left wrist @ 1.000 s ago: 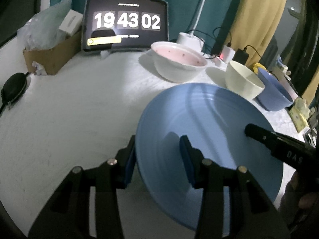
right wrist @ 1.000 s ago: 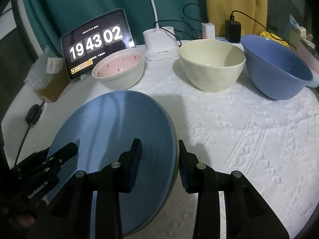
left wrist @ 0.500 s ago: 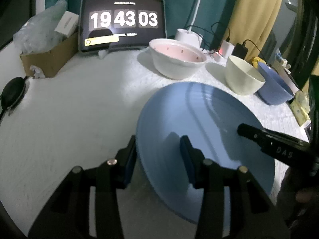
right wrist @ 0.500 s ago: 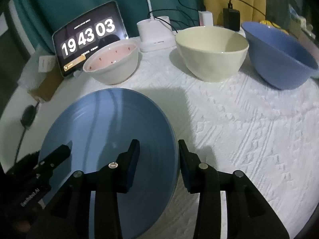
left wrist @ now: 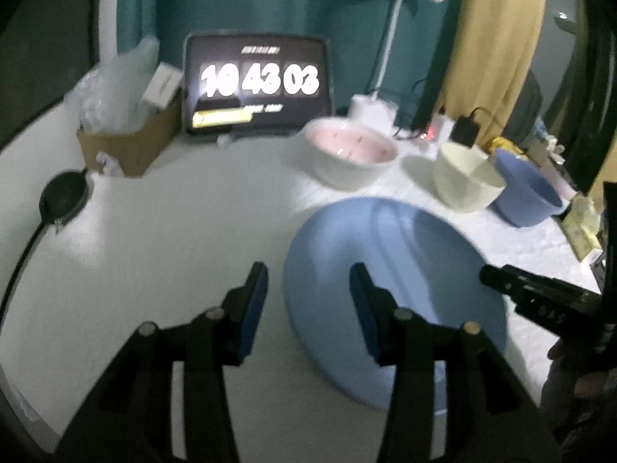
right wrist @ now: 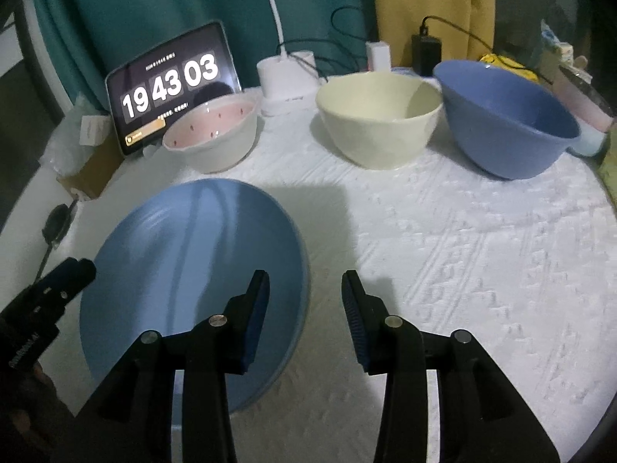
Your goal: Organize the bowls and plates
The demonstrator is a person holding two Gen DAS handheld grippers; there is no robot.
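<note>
On white cloth (right wrist: 443, 239), blue plate (right wrist: 193, 270) now clear of both parted grippers.

A tablet (right wrist: 173, 85) showing a clock leans against the teal curtain (right wrist: 154, 7) at the back of the white counter (right wrist: 462, 250). Beside it stand a white lamp base (right wrist: 287, 77), a cardboard box (left wrist: 127, 146) and a black charger (right wrist: 426, 54).

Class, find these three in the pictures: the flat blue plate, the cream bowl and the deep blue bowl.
Flat blue plate (right wrist: 185, 254), right wrist view, bare centre.
Cream bowl (right wrist: 370, 146), right wrist view, outer wall.
Deep blue bowl (right wrist: 501, 115), right wrist view, inner wall.
</note>
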